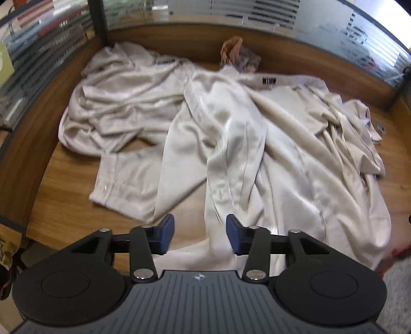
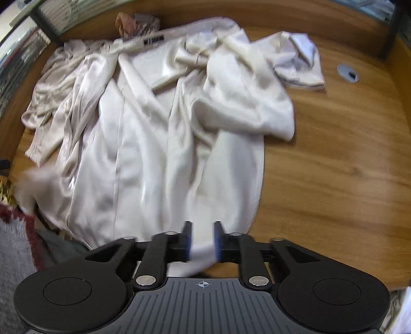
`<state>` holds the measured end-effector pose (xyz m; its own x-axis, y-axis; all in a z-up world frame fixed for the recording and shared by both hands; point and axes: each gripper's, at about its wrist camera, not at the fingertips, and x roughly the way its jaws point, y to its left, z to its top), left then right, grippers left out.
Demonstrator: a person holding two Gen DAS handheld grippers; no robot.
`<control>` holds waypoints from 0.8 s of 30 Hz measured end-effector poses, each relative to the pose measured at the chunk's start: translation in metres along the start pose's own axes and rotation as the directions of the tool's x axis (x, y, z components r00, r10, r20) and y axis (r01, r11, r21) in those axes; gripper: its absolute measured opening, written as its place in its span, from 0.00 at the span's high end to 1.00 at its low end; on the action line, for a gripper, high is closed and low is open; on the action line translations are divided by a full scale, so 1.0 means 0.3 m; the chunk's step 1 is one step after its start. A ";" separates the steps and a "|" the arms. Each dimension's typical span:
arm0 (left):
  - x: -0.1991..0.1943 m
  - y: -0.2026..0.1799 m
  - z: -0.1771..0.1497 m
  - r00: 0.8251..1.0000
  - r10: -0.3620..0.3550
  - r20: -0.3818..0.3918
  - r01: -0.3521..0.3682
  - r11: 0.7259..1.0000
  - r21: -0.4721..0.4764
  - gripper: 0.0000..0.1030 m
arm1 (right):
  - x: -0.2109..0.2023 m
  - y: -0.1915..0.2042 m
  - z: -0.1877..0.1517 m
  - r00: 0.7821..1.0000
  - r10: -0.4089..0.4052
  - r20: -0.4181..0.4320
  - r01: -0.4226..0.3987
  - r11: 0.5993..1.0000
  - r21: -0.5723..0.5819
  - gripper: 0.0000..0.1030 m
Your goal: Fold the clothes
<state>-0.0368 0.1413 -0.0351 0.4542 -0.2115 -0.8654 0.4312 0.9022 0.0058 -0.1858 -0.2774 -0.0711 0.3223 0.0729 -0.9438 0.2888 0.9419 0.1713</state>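
A cream satin shirt (image 1: pixel 231 133) lies spread and crumpled on the wooden table (image 1: pixel 72 167), its collar label at the far end and a buttoned cuff (image 1: pixel 110 185) on the near left. My left gripper (image 1: pixel 201 235) hangs open above the shirt's near hem, and no cloth is between its blue pads. In the right wrist view the same shirt (image 2: pixel 143 144) runs away from me. My right gripper (image 2: pixel 203 241) stands partly open at the near hem. A fold of the white cloth sits in the gap between its pads, loose rather than pinched.
A second cream garment (image 1: pixel 115 95) is heaped at the back left. A crumpled brown and grey item (image 1: pixel 236 51) lies by the back wall under the glass partition (image 1: pixel 231 12). A grey cable grommet (image 2: pixel 347 73) sits in the bare wood on the right. Grey and red fuzzy fabric (image 2: pixel 15 244) is at the lower left.
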 end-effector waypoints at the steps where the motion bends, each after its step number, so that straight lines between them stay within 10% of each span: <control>1: 0.009 -0.008 0.019 1.000 -0.002 0.012 0.002 1.000 0.000 0.50 | -0.001 -0.010 0.017 1.000 -0.010 0.022 0.010 1.000 0.003 0.70; 11: 0.155 -0.122 0.187 0.991 -0.043 0.127 0.045 0.999 -0.014 0.37 | 0.101 -0.182 0.150 0.978 -0.083 0.191 0.051 0.985 0.166 0.61; 24: 0.369 -0.260 0.295 0.992 -0.086 0.097 0.091 0.995 -0.043 0.36 | 0.275 -0.345 0.266 0.967 -0.148 0.210 0.075 0.945 0.319 0.47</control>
<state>0.0489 0.0143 -0.0869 0.4887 -0.3238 -0.8101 0.4364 0.8948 -0.0944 -0.1171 -0.3949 -0.1441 0.4579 -0.1374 -0.8783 0.5845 0.7909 0.1810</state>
